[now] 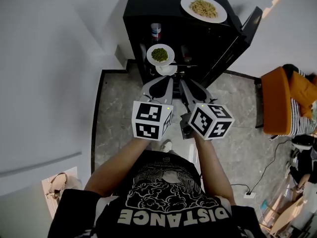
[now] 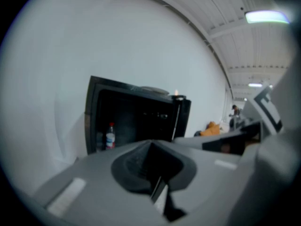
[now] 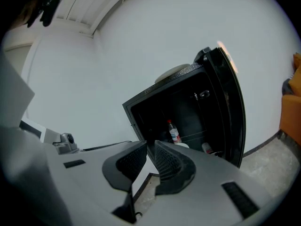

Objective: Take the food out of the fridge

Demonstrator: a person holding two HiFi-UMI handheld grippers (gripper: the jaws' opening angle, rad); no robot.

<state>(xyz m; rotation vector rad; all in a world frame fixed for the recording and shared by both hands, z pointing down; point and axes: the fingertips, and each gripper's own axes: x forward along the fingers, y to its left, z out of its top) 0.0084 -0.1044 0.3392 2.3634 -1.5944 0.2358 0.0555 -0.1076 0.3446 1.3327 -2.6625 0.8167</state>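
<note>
White plate (image 1: 160, 54) carrying a heap of green food, on a shelf inside the open black fridge (image 1: 143, 14). I judge it stiff, smooth-glazed and breakable. It looks fairly light, with a loose load that would slide if the plate tilts. The best hold, in my view, is the near rim, pinched above and below and kept level.

A second white dish (image 1: 166, 70) sits just below it, and a bottle (image 1: 155, 31) stands deeper in at twelve o'clock. A larger plate (image 1: 203, 8) of pale food rests on the fridge top.

Left gripper (image 1: 165, 82): fingers closed, holding nothing. Right gripper (image 1: 185, 83): fingers slightly parted, nothing between them. Both point side by side into the fridge opening.

The green plate lies at twelve o'clock of the left fingers and eleven o'clock of the right. It is near both but apart from them, with no contact.
</note>
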